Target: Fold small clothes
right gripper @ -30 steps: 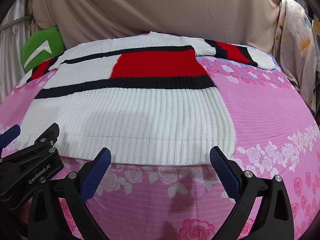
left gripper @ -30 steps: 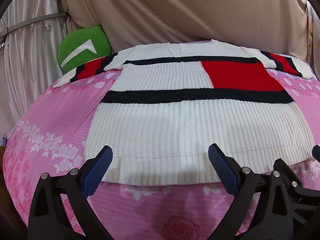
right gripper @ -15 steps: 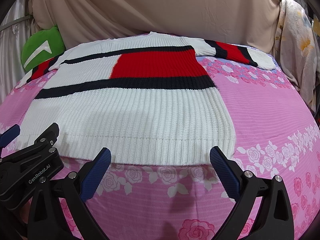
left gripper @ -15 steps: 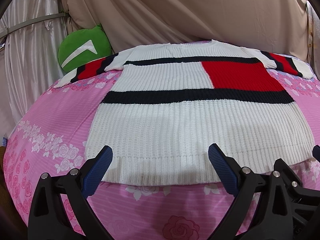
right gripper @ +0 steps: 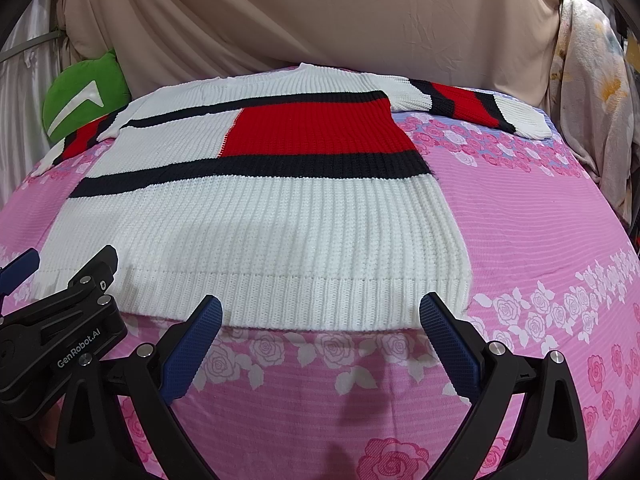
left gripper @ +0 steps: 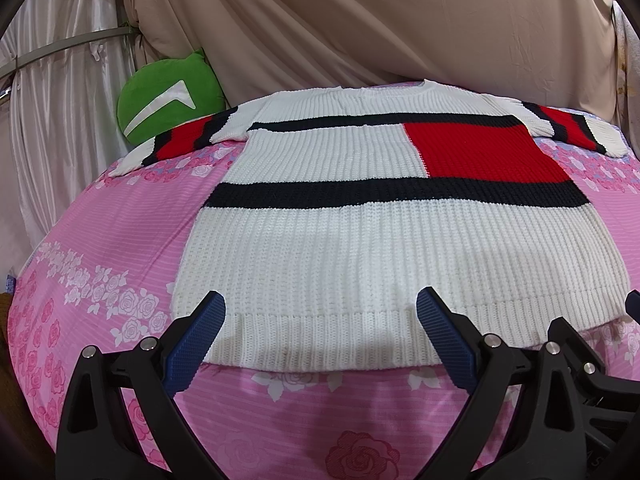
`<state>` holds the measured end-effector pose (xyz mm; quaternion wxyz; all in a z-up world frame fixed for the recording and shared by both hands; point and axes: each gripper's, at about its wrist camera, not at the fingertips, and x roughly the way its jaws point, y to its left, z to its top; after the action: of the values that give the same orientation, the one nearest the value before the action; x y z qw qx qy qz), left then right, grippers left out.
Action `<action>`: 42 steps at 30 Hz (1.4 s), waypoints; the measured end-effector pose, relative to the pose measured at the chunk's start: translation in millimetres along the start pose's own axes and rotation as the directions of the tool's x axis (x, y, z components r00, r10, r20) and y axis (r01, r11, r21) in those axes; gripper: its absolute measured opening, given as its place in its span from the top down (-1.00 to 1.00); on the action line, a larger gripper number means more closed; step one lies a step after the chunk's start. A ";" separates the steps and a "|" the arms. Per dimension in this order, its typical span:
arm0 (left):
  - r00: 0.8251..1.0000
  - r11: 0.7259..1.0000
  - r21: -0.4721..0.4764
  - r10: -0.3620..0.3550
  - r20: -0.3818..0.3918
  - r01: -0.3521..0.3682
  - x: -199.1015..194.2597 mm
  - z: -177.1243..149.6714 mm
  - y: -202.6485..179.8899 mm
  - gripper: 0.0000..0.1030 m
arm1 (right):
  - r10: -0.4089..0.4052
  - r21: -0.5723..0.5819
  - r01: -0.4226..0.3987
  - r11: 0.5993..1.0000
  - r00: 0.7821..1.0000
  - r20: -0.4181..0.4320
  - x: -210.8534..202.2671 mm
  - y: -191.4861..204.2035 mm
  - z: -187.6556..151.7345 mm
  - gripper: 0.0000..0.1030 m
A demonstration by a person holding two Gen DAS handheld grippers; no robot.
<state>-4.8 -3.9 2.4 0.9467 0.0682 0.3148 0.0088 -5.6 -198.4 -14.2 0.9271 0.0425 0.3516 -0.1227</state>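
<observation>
A white knit sweater [left gripper: 360, 248] with black stripes and a red block lies flat and spread out on the pink floral bed sheet [left gripper: 100, 240], sleeves out to both sides. It also shows in the right wrist view [right gripper: 260, 224]. My left gripper [left gripper: 320, 312] is open and empty, just above the near hem on its left half. My right gripper [right gripper: 320, 312] is open and empty, at the hem near its right corner. The left gripper's body [right gripper: 60, 332] shows at the left edge of the right wrist view.
A green cushion [left gripper: 168, 96] leans at the bed's far left. Beige curtain [left gripper: 360, 20] hangs behind the bed. A floral cloth [right gripper: 592, 120] hangs at the far right. Pink sheet [right gripper: 540, 220] lies bare to the right of the sweater.
</observation>
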 end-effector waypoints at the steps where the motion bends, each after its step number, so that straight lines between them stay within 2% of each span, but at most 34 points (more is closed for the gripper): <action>1: 1.000 1.000 0.000 -0.001 0.000 0.001 0.1 0.1 0.1 -0.83 | 0.000 0.000 0.000 1.000 1.000 0.000 0.0 0.3 0.1 -0.90; 23: 1.000 1.000 0.002 0.001 0.000 -0.001 -0.3 0.4 1.0 -0.83 | 0.002 0.001 -0.002 1.000 1.000 -0.003 0.2 -0.2 0.3 -0.90; 25: 1.000 1.000 0.000 -0.005 -0.001 0.005 -1.2 0.5 1.6 -0.83 | 0.013 0.005 -0.013 1.000 1.000 -0.007 0.9 -0.8 0.1 -0.89; 28: 0.998 0.998 -0.017 -0.064 -0.029 0.063 -3.3 7.1 6.3 -0.83 | 0.096 0.018 -0.096 0.995 0.995 -0.010 -2.0 -11.6 7.8 -0.85; 31: 0.994 0.993 -0.027 -0.112 0.003 0.112 -10.9 27.1 15.1 -0.84 | 0.062 0.036 -0.063 0.997 0.997 0.041 -9.1 -41.2 34.6 -0.85; 34: 0.992 0.993 -0.033 -0.115 0.047 0.117 -11.6 57.0 30.9 -0.86 | 0.022 0.100 -0.031 0.995 0.996 0.090 -7.9 -94.7 80.5 -0.90; 36: 0.992 0.992 -0.051 -0.112 0.055 0.114 -3.5 75.9 42.6 -0.86 | 0.005 0.174 -0.019 0.985 0.997 0.081 10.9 -141.4 113.3 -0.90; 40: 0.991 0.984 -0.114 -0.132 0.021 0.134 31.4 104.4 66.9 -0.86 | -0.011 0.383 0.002 0.924 1.000 0.020 70.3 -237.3 159.2 -0.89; 42: 0.991 0.979 -0.156 -0.136 0.005 0.135 51.7 114.5 79.6 -0.86 | -0.054 0.452 0.047 0.891 0.999 0.001 99.8 -280.3 179.4 -0.78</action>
<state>107.1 63.9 73.1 0.9465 -0.0275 0.3199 -0.0308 109.5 -518.6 56.3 0.8908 0.2465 0.3081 -0.2253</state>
